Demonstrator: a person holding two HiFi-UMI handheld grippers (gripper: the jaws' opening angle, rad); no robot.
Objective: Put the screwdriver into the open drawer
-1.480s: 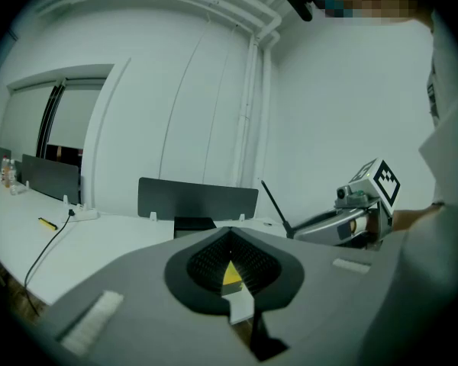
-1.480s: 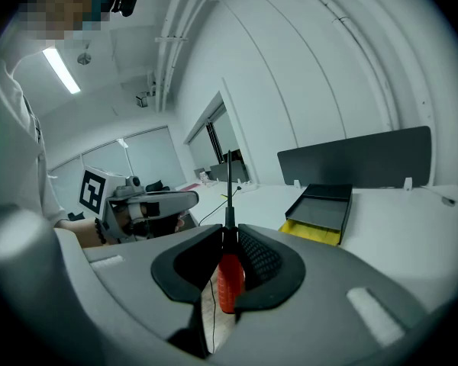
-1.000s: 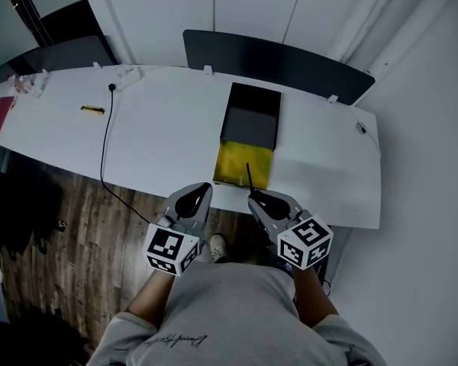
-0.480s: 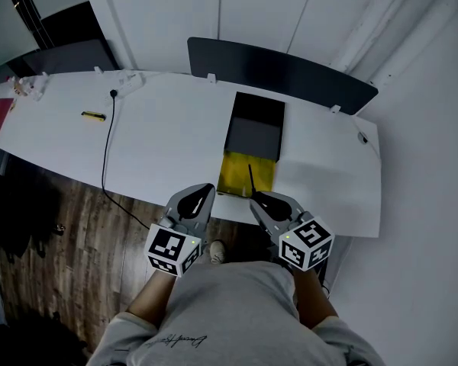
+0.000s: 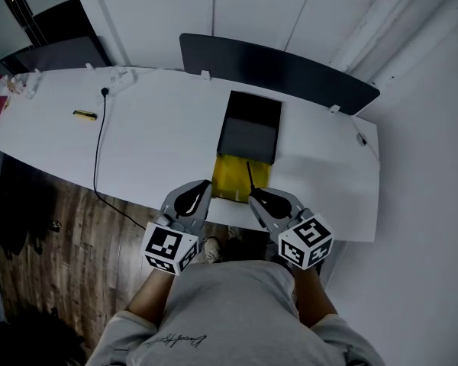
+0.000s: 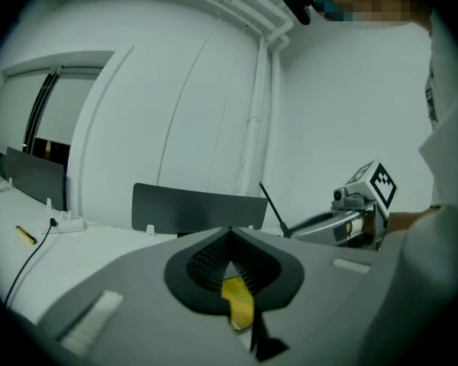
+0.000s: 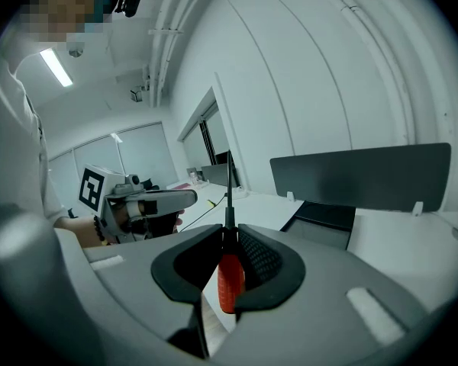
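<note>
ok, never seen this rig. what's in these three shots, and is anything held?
No robot here: a person holds a two-jaw gripper in each hand. The head view looks down from a camera on the person's head; the other two come from cameras riding on each gripper, looking along its jaws. The left gripper has its jaws together, empty. The right gripper is clamped on a red-handled screwdriver, shaft pointing forward. On the white desk: a dark drawer unit with its yellow drawer pulled open, a black cable and a small yellow object.
</note>
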